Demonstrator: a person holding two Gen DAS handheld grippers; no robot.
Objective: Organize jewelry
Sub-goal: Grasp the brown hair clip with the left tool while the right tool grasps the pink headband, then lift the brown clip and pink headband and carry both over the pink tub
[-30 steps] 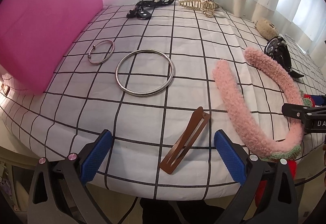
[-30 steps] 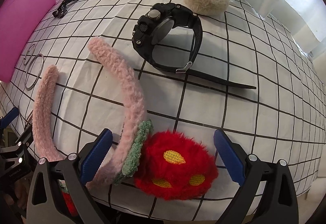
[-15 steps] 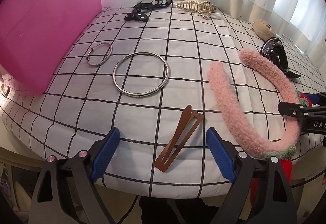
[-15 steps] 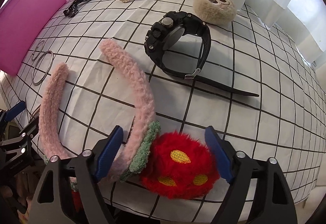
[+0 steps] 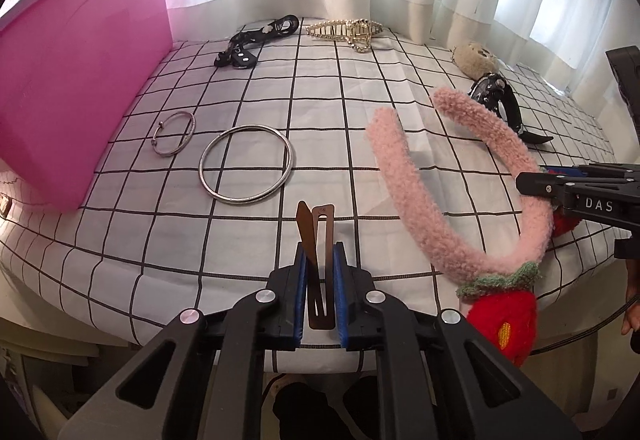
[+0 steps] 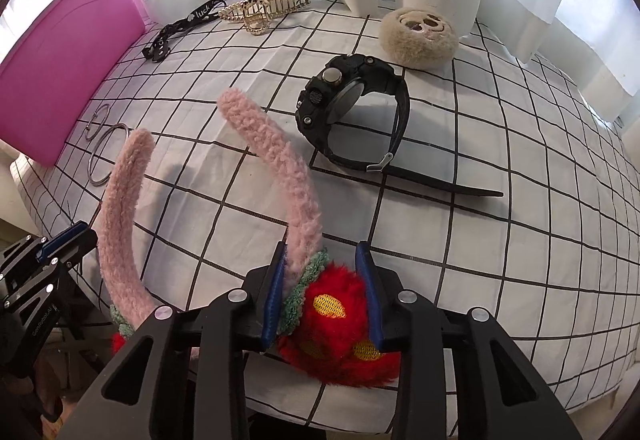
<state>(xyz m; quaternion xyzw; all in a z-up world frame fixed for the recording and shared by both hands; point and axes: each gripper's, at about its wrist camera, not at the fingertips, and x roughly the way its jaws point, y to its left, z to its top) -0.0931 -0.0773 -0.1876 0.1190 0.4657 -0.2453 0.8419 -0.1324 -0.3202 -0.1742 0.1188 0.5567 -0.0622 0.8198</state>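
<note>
My left gripper [image 5: 319, 252] is shut on a brown snap hair clip [image 5: 318, 240] and holds it above the front edge of the checked table. My right gripper [image 6: 322, 264] is shut on the fuzzy pink headband [image 6: 276, 168] at its red strawberry pompom [image 6: 340, 324] and lifts it off the cloth. The headband also shows in the left wrist view [image 5: 416, 208], raised at the right. The pink storage bin [image 5: 80, 68] stands at the left.
A small bangle [image 5: 174, 134] and a large silver bangle [image 5: 246, 164] lie by the bin. A black strap [image 5: 256, 42], a gold claw clip [image 5: 346, 32], a beige fuzzy clip [image 6: 418, 34] and a black watch [image 6: 352, 112] lie farther back. Curtains hang behind.
Both grippers closed: the left on the brown hair clip, the right on the headband's strawberry end. Both items have been lifted off the cloth.
</note>
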